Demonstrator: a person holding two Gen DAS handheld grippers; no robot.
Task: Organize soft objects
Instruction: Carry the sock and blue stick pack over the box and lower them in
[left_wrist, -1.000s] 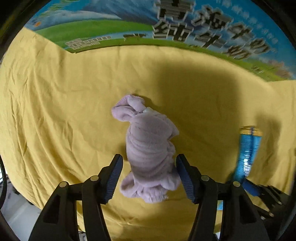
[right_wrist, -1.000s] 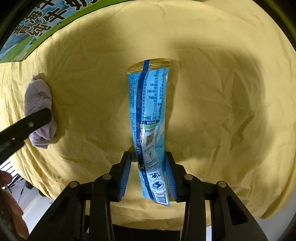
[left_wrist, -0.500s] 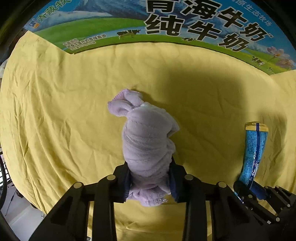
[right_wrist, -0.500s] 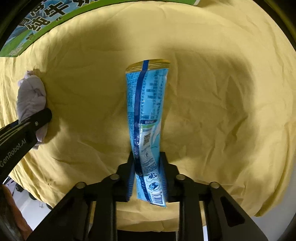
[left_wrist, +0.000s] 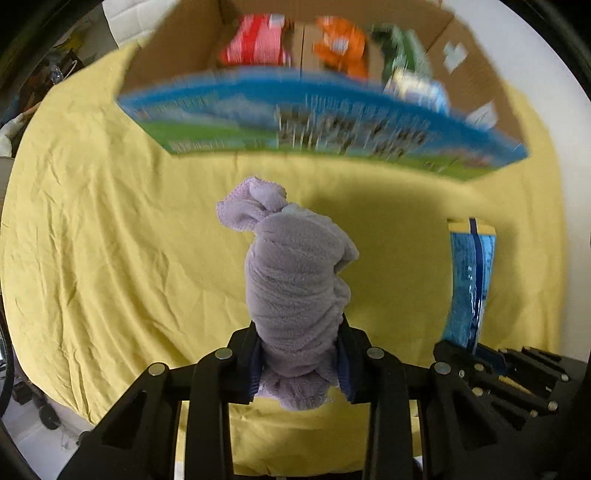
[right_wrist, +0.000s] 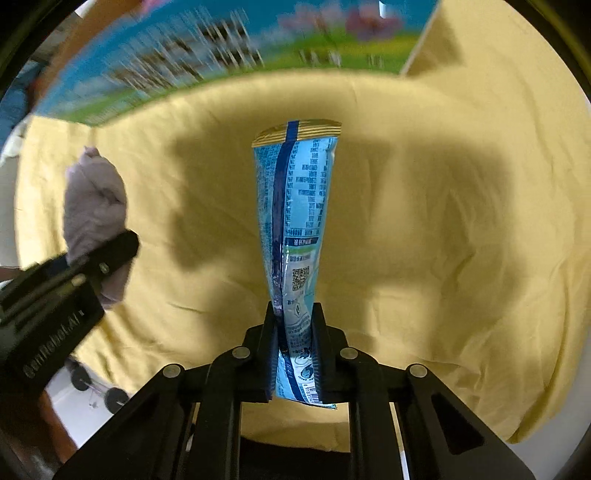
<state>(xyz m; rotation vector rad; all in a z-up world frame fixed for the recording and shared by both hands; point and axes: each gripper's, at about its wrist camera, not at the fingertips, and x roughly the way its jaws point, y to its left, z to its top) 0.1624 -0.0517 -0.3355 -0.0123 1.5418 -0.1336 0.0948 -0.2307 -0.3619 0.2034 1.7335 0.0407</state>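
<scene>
My left gripper (left_wrist: 300, 352) is shut on a rolled lilac towel (left_wrist: 295, 284) and holds it above the yellow cloth (left_wrist: 110, 240). The towel also shows at the left of the right wrist view (right_wrist: 94, 199). My right gripper (right_wrist: 294, 332) is shut on the lower end of a long blue snack packet (right_wrist: 295, 206), held above the cloth. The packet also shows at the right of the left wrist view (left_wrist: 467, 280). An open cardboard box (left_wrist: 321, 118) with a blue and green printed front stands ahead.
Inside the box lie a red-pink soft item (left_wrist: 258, 48), an orange one (left_wrist: 340, 48), a green one (left_wrist: 402, 48) and a pale blue packet (left_wrist: 417, 88). The box front shows blurred in the right wrist view (right_wrist: 207, 62). The cloth's front edge drops to the floor (right_wrist: 92, 391).
Both grippers have shut on their objects and lifted them off the cloth. The views have pulled back and up, so the box's open top and contents now show.
</scene>
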